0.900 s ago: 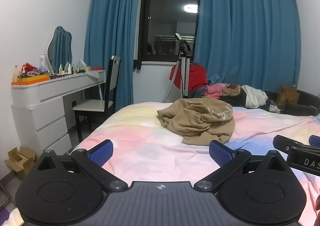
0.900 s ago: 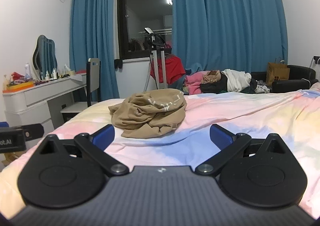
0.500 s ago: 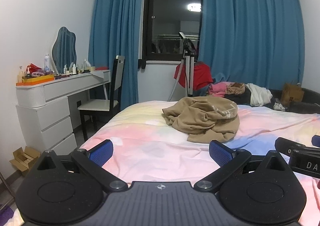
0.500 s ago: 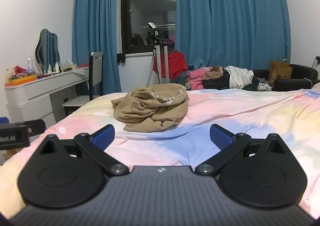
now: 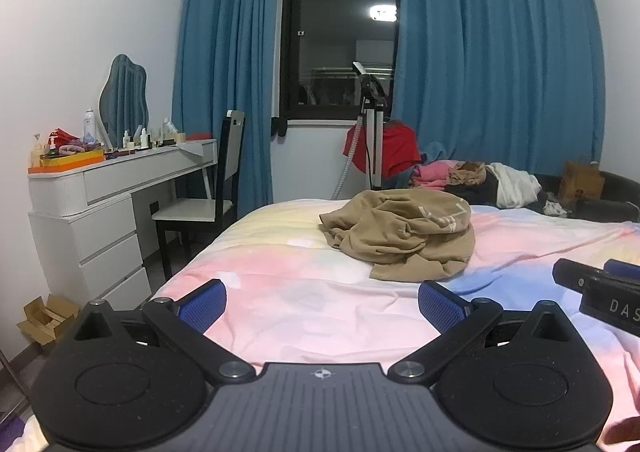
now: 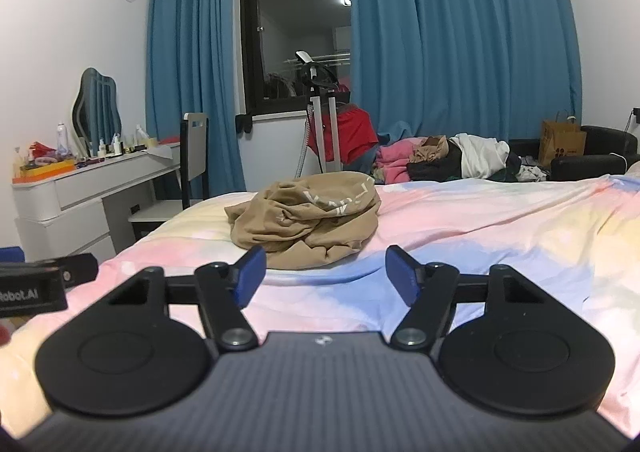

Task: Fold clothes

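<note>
A crumpled tan garment [image 5: 400,236] with pale lettering lies in a heap on the pastel bedspread [image 5: 280,292], toward the bed's far side. My left gripper [image 5: 322,304] hovers over the near part of the bed, short of the heap, wide open with only bedspread between its blue pads. In the right wrist view the same garment [image 6: 308,216] sits just beyond my right gripper [image 6: 326,276]. Its jaws are open, narrower than the left's, and nothing is between them. The right gripper's side [image 5: 600,288] shows at the left view's right edge.
A white dressing table [image 5: 112,204] with a mirror and bottles stands left of the bed, a chair [image 5: 208,204] beside it. Behind the bed are a tripod [image 5: 372,132], a pile of other clothes [image 5: 472,180], a paper bag [image 5: 580,180] and blue curtains.
Both grippers have moved slightly nearer the tan heap. The right gripper's jaws have drawn closer together; the left's stay wide.
</note>
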Demonstrator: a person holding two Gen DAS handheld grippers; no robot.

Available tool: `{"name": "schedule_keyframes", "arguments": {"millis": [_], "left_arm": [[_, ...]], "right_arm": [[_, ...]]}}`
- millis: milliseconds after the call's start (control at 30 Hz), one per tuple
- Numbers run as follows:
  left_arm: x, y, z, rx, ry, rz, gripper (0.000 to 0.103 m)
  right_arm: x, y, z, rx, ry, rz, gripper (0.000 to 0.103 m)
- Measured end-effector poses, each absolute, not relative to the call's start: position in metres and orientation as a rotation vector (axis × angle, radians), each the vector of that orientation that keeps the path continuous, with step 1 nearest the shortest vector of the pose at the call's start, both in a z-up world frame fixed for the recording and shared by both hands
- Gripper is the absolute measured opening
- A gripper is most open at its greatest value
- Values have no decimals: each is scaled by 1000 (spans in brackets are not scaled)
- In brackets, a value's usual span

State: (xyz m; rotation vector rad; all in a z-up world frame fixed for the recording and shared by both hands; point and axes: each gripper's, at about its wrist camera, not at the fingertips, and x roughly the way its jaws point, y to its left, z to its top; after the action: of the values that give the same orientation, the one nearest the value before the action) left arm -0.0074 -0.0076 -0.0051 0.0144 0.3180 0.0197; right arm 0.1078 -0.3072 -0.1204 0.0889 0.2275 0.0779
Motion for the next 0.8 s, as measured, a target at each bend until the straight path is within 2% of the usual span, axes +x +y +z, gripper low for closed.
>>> {"name": "schedule_keyframes", "arguments": {"millis": [300,367,433,533,800], "left_arm": [[-8,-7,-9,13,329,-14,103],[-8,-8,-9,17,325,-21,103],[-7,-9,-11,24,326,-26,103],[-3,-11,-16,27,349,-38,103],[38,-42,-22,154,333,-75,103]], "right_arm": [[107,-311,-118,118,240,67,62],[110,-313,-118,134,267,62,54],[113,-316,-119,153,301,50,38],[116,-323,-121,193,343,16,21],[113,-342,-116,254,329,-65,19]]}}
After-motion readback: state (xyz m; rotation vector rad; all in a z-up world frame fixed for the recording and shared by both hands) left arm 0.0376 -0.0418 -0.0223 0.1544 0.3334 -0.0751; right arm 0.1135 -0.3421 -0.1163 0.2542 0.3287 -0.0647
